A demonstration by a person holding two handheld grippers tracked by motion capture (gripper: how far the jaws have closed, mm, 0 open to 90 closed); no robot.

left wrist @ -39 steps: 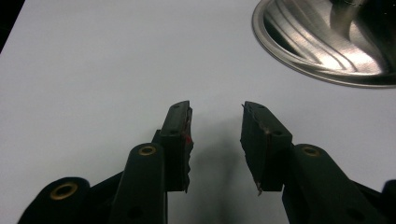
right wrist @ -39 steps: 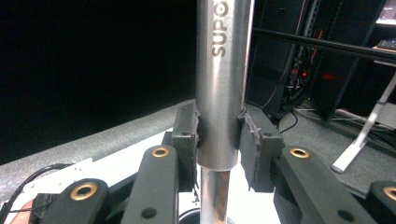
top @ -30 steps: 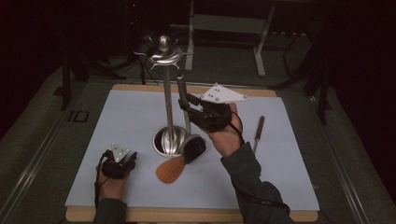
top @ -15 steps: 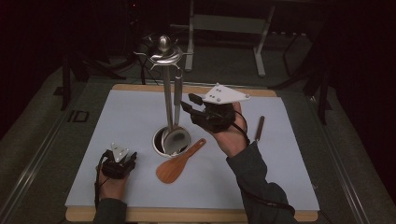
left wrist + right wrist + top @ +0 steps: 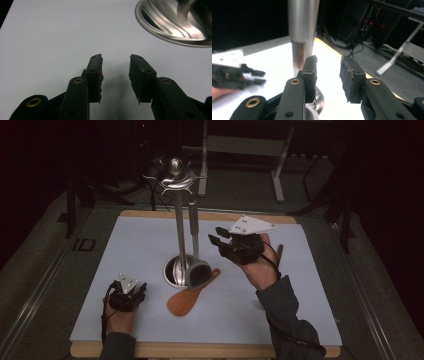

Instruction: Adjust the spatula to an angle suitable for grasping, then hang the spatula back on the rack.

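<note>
A steel utensil stand (image 5: 178,220) rises from a round base (image 5: 172,271) mid-table. From its top hangs a steel-handled utensil (image 5: 193,227) with a black head (image 5: 199,273). A wooden spatula (image 5: 186,300) lies flat in front of the base. My right gripper (image 5: 214,235) hovers open to the right of the stand and has just been closing a little, with nothing between its jaws. In the right gripper view it (image 5: 328,75) faces the steel pole (image 5: 302,32). My left gripper (image 5: 136,289) rests open at the front left; in the left gripper view it (image 5: 116,67) is empty, with the steel base (image 5: 175,22) ahead.
A white mat (image 5: 130,245) covers the wooden table. A dark stick-like utensil (image 5: 279,254) lies behind the right hand. Dark floor and metal frame legs (image 5: 277,175) lie beyond the far edge. The left gripper (image 5: 237,75) appears at the left of the right gripper view.
The right gripper has drawn back to the right, away from the hanging utensil's handle. The black head has swung and now hangs by the base. The left hand has stayed put.
</note>
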